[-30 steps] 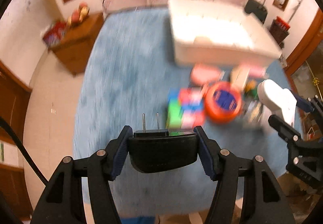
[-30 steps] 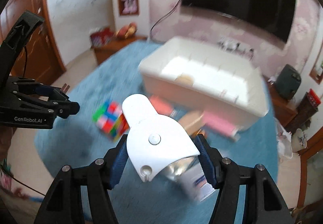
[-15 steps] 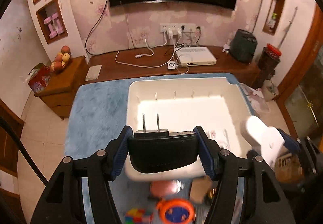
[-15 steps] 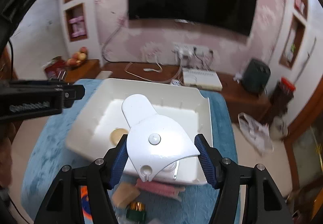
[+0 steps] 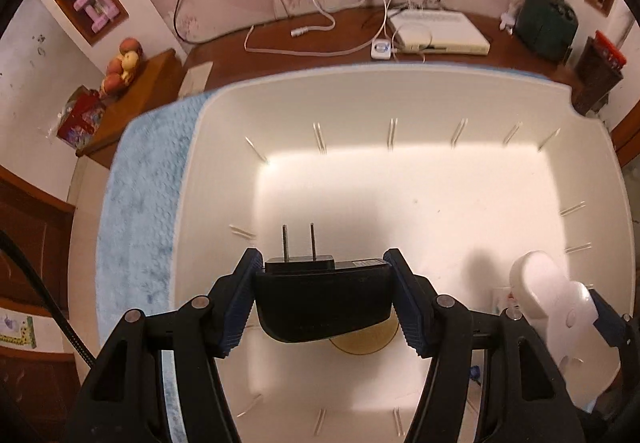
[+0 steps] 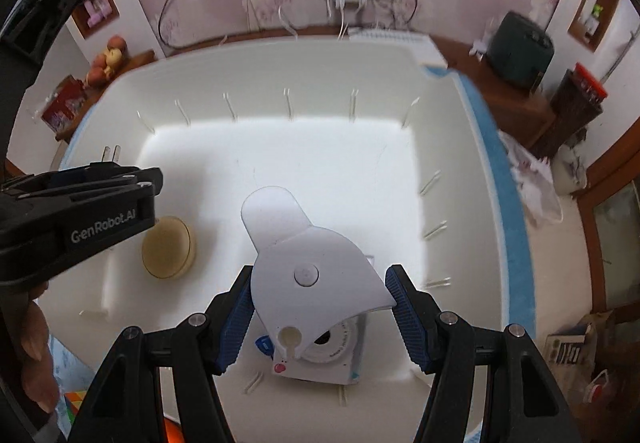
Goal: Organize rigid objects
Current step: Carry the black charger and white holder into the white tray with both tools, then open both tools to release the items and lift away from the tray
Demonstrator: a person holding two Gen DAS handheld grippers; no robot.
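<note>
My left gripper (image 5: 323, 301) is shut on a black plug adapter (image 5: 323, 303) with two prongs pointing forward. It hovers over the near part of a large white bin (image 5: 400, 95). My right gripper (image 6: 318, 299) is shut on a white fan-shaped plastic piece (image 6: 308, 263), held above the bin (image 6: 448, 147). The white piece also shows at the right in the left wrist view (image 5: 560, 307). The left gripper shows at the left in the right wrist view (image 6: 88, 203). A round beige disc (image 6: 168, 253) and a white box with a round dial (image 6: 332, 351) lie in the bin.
The bin sits on a blue fluffy mat (image 5: 140, 203). A wooden shelf with cables and a white device (image 5: 440, 31) runs behind it. Fruit on a side table (image 5: 124, 59) is at the left. A colourful cube (image 6: 74, 403) lies near the bin's front left.
Both grippers have moved forward from over the mat and loose toys to above the white bin, which now fills both views. Both keep their objects.
</note>
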